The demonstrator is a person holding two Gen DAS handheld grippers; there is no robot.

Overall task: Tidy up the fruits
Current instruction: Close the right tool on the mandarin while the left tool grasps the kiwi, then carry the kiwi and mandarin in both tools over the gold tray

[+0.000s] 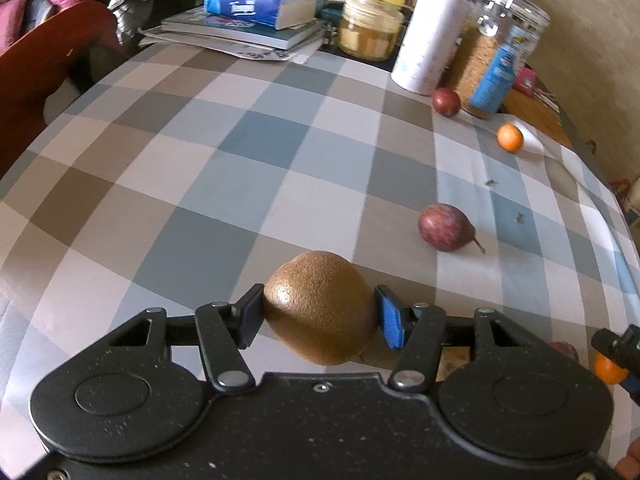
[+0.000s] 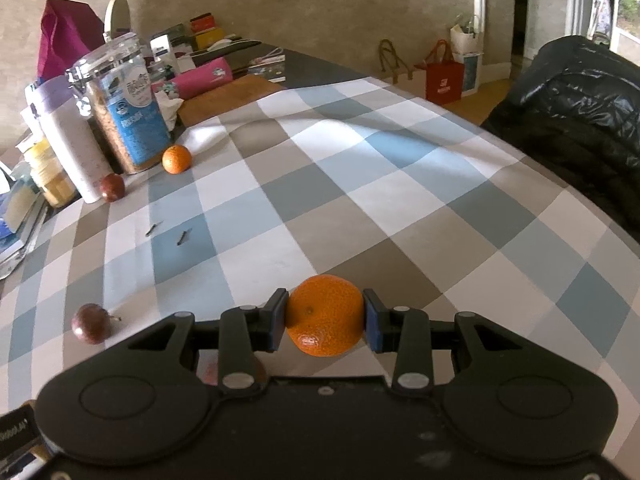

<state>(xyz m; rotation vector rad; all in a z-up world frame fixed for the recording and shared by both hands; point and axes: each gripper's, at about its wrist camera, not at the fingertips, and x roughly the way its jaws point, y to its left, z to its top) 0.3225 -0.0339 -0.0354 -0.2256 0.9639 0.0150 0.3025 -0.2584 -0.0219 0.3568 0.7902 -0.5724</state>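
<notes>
Clamping a fuzzy brown oval kiwi (image 1: pixel 320 308) crosswise in your left hand-held gripper (image 1: pixel 318 316), you are also pinching a glossy orange mandarin (image 2: pixel 325 314) in the right hand-held gripper (image 2: pixel 325 320); both fruits are hanging above the checked surface (image 1: pixel 200 184), loose purple passion fruit (image 1: pixel 445 227) lying at two o'clock.

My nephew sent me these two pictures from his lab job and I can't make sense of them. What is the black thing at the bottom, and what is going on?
The black thing is a pair of hand-held tongs; a person holds one in each hand, with a camera looking along its fingers. One picture comes from each. The left tongs grip a brown kiwi. The right tongs grip an orange mandarin. On the checked tablecloth lie another mandarin and two dark red fruits, beside jars and clutter.
</notes>
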